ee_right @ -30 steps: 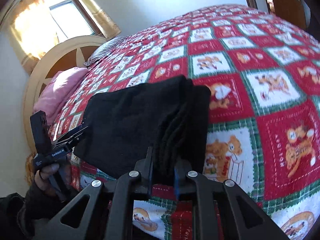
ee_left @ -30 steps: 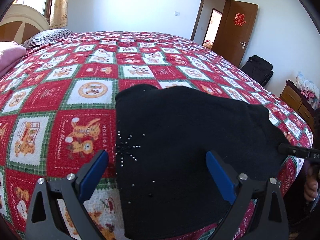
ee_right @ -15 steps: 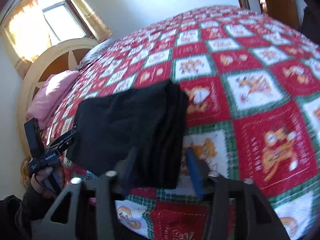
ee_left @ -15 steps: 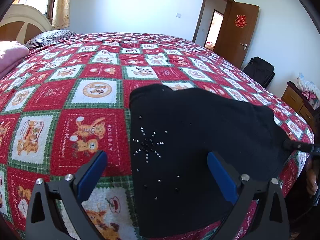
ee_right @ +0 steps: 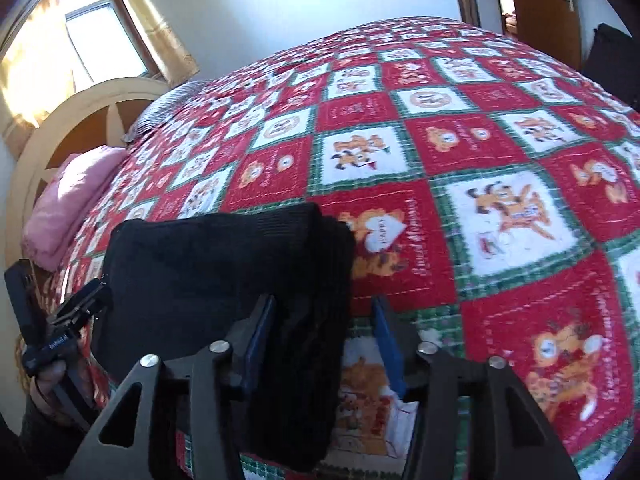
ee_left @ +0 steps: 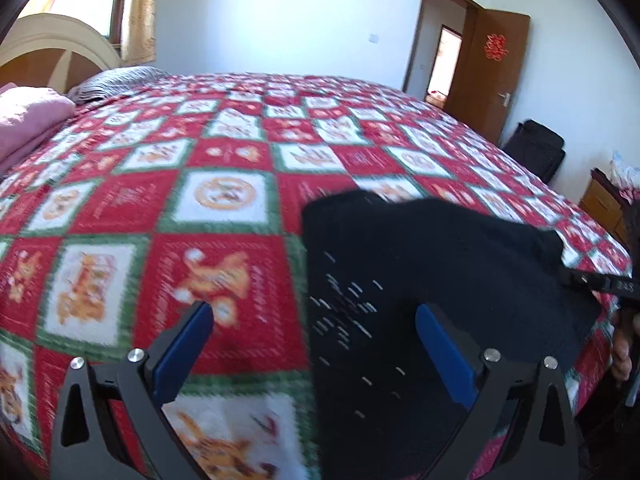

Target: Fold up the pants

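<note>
1. Since a second ago the right gripper (ee_right: 324, 344) has let go of the folded black pants (ee_right: 224, 276): its blue pads, then pinched on the stacked edge, have just been opening and now stand apart, with the layered right edge of the fabric lying loose between them, close to the left pad and clear of the right one.
2. Over the same second the left wrist view has slid sideways, so the pants (ee_left: 440, 280) now sit further right in it, mostly under the right-hand finger; the picture is motion-blurred.
3. Left gripper (ee_left: 314, 344) hovers with its jaws spread wide and nothing between the blue pads; one finger is over the quilt, the other over the black cloth.
4. The pants lie folded into a compact stack near the front edge of the bed, on a red, white and green patchwork quilt (ee_right: 500, 216) printed with cartoon animals; small pale studs show on their upper face in the left wrist view.
5. A pink pillow (ee_right: 64, 200) lies by the curved headboard (ee_right: 80, 116), well apart from the pants.
6. Across the room a brown door (ee_left: 492, 76) stands open, and a black bag (ee_left: 536, 152) sits against the wall beside it.
</note>
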